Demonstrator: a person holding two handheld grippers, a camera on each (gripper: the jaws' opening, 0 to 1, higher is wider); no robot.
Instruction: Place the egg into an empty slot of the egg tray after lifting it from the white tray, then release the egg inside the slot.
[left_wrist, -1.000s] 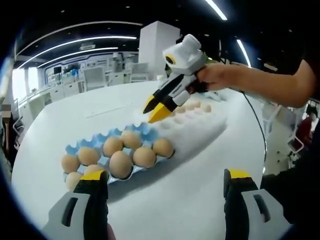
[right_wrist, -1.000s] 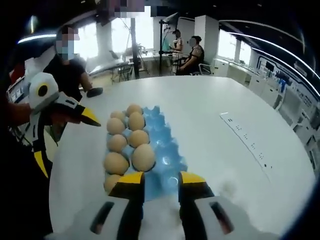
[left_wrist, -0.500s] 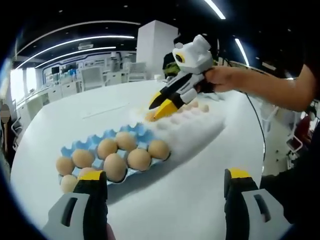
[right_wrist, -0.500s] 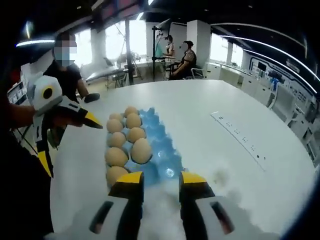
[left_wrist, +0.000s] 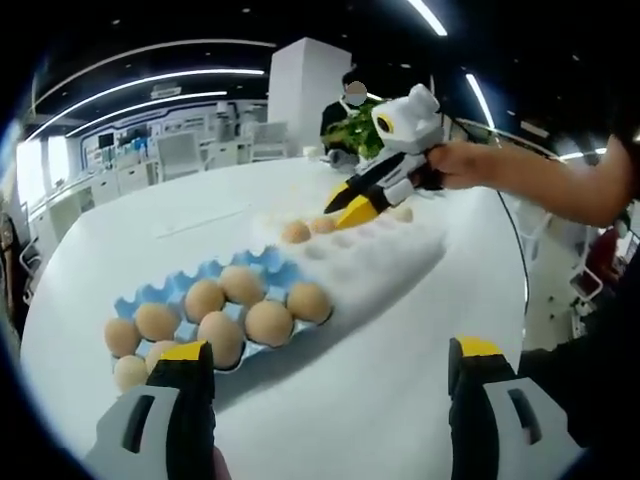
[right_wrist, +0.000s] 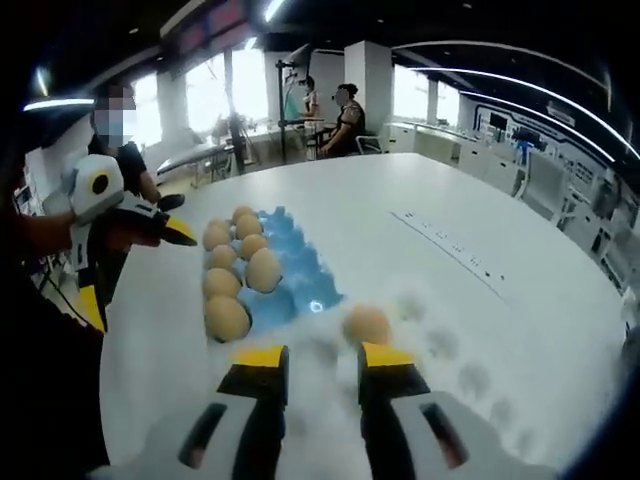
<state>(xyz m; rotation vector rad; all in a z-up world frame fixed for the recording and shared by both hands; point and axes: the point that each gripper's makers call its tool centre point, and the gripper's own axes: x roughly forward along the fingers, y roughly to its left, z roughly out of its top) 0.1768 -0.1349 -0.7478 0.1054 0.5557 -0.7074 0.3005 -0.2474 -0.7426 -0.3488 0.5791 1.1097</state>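
My right fingers (right_wrist: 312, 358) hover spread over the white tray (right_wrist: 455, 395), an egg (right_wrist: 366, 324) lying just beyond them. I should straddle it squarely and close gently. My left fingers (left_wrist: 325, 362) wait spread near the blue egg tray (left_wrist: 205, 283).

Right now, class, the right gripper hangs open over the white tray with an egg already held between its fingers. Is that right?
No. The right gripper is open and holds nothing; the nearest egg still sits in the white tray just ahead of its fingers, as the right gripper view shows.
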